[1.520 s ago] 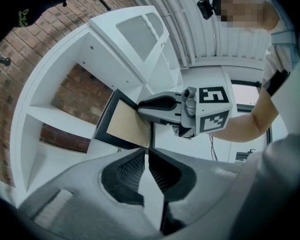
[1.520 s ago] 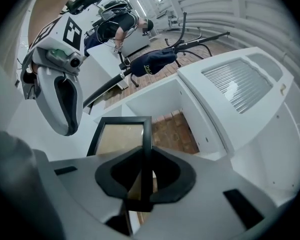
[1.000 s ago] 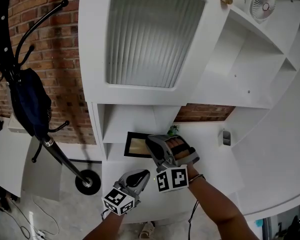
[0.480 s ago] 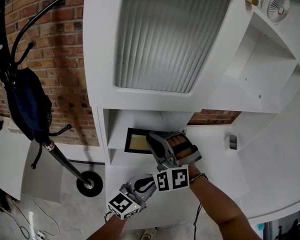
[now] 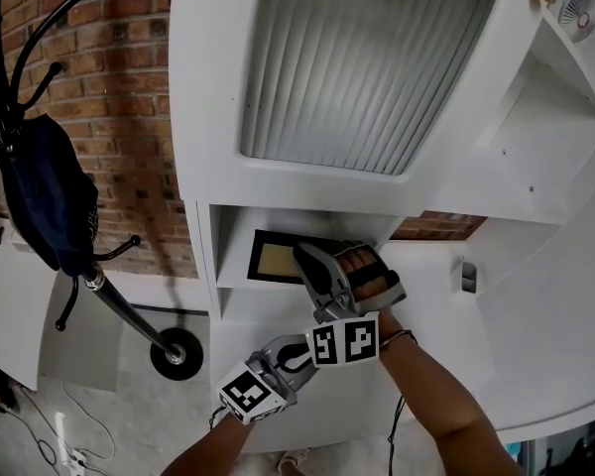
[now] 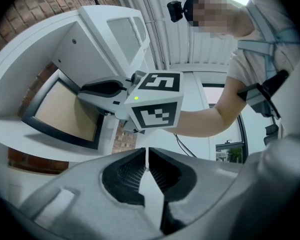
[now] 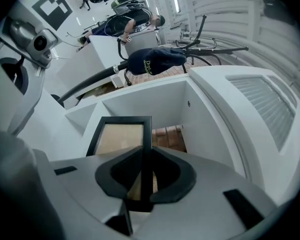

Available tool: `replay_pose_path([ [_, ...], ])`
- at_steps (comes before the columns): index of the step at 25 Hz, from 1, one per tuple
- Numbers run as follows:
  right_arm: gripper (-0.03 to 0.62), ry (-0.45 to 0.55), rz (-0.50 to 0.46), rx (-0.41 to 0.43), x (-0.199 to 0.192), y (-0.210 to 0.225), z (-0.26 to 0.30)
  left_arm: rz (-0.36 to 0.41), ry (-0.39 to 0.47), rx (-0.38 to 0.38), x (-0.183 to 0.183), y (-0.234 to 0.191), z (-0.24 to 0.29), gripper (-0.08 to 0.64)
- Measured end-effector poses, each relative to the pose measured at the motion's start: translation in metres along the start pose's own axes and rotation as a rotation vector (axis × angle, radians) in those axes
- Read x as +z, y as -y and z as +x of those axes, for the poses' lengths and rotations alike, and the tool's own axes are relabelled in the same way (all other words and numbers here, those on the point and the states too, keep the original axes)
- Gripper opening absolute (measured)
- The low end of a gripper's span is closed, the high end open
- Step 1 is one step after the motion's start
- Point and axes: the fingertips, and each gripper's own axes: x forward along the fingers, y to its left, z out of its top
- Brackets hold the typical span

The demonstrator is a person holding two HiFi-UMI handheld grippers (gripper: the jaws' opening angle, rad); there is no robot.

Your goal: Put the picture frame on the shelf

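The picture frame [image 5: 274, 258], black with a tan inside, stands leaning in the low cubby of the white shelf [image 5: 230, 266]. My right gripper [image 5: 305, 258] is shut on its right edge; in the right gripper view the frame [image 7: 120, 134] runs away from the jaws [image 7: 146, 170], which clamp the black rim. My left gripper [image 5: 294, 345] hangs below and in front of the cubby, shut with nothing in it. The left gripper view has its closed jaws [image 6: 147, 168] under the right gripper [image 6: 107, 90] and the frame [image 6: 62, 111].
A ribbed glass door [image 5: 367, 67] hangs above the cubby. Left of the shelf are a brick wall [image 5: 119, 117] and a black coat stand [image 5: 109, 296] with a dark bag [image 5: 45, 201]. A small fan [image 5: 581, 8] sits up right, a small grey object [image 5: 466, 276] on the right ledge.
My right gripper has carried the frame a little further into the cubby. The left gripper has tilted slightly but kept its place.
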Motion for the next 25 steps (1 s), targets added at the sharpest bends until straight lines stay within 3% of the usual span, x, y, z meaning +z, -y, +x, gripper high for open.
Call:
replay_pose_path([
  [25, 0.069, -0.019, -0.033, 0.013, -0.012, -0.01, 0.036, 0.004, -0.012, -0.007, -0.02, -0.022, 0.005, 0.018],
])
